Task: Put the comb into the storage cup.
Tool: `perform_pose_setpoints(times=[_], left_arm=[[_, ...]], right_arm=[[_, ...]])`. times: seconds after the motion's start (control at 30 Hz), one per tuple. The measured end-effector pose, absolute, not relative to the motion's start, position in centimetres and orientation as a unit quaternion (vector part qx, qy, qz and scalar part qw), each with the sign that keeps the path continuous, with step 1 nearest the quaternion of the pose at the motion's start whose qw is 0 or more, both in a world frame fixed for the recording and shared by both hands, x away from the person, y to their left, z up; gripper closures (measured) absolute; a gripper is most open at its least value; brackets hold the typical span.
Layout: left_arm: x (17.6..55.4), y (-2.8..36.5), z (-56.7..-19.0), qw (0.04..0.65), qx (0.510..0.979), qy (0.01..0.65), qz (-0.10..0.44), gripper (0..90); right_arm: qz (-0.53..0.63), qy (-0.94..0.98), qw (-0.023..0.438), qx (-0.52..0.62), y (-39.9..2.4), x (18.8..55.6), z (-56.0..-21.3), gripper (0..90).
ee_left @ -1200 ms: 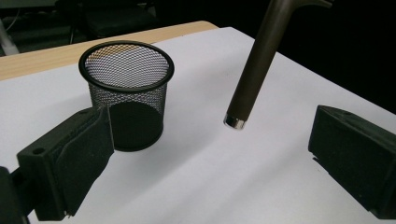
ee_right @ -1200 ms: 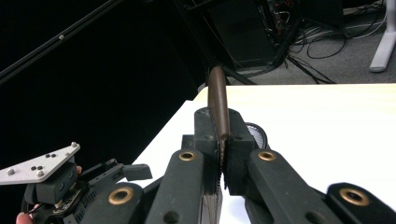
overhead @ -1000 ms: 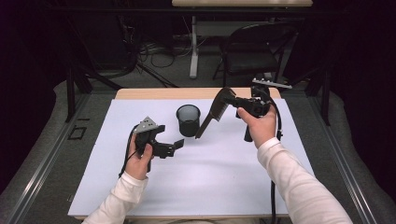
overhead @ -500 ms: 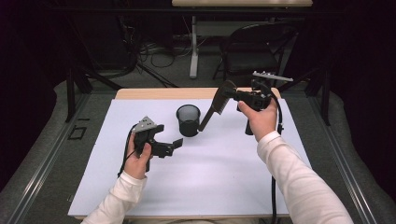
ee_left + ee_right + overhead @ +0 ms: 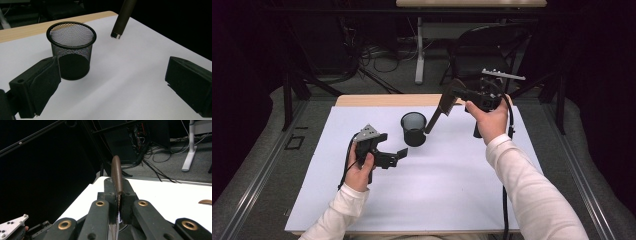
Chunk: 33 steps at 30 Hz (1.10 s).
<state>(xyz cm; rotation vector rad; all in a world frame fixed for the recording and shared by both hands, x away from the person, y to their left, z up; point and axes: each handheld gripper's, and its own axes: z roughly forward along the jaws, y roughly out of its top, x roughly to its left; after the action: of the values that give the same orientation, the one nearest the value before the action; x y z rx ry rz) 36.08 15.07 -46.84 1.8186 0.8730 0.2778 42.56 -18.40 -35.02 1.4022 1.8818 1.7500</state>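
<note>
Table (image 5: 377, 101): wooden top, mostly under a white sheet (image 5: 437, 190); a strip of bare wood shows at the far edge. Room is dark w/ black surrounds, grey carpet, cables (image 5: 377, 55) on the floor behind, a white post (image 5: 419, 55) and a black chair (image 5: 482, 50) past the table.

Left gripper (image 5: 398, 156), in the person's left hand (image 5: 358, 167), sits low over the sheet near its left-centre. Its fingers (image 5: 40, 90) stand wide apart w/ nothing between them, only bare sheet, touching nothing. Just ahead of the left finger, slightly inward, stands a black mesh cup (image 5: 71, 48), upright on the sheet, apart from the pad.

Beyond the gap betw. the left gripper's fingers and toward the right one hangs the lower end of a dark brown knife (image 5: 441, 107), metal-capped tip (image 5: 115, 35) pointing down, just beside the cup rim and clear of the sheet.

Right gripper (image 5: 452, 95), in the right hand (image 5: 489, 120), is held up over the far-right part of the table. Its fingers (image 5: 100, 210) are clamped tight on the knife: the serrated blade (image 5: 117, 220) is pinched betw. the pads, and the brown handle (image 5: 116, 173) sticks out straight ahead of them, sloping down toward the cup.
</note>
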Motion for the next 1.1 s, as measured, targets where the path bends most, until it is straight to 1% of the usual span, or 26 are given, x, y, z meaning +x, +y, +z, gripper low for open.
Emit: perform_pose_setpoints(times=[1.1], left_arm=[[35.9, 15.3, -46.8, 0.523, 0.760, 0.366, 0.118, 0.5]], right_arm=[[0.591, 0.620, 0.128, 0.501, -16.6, 46.3, -33.7, 86.8]])
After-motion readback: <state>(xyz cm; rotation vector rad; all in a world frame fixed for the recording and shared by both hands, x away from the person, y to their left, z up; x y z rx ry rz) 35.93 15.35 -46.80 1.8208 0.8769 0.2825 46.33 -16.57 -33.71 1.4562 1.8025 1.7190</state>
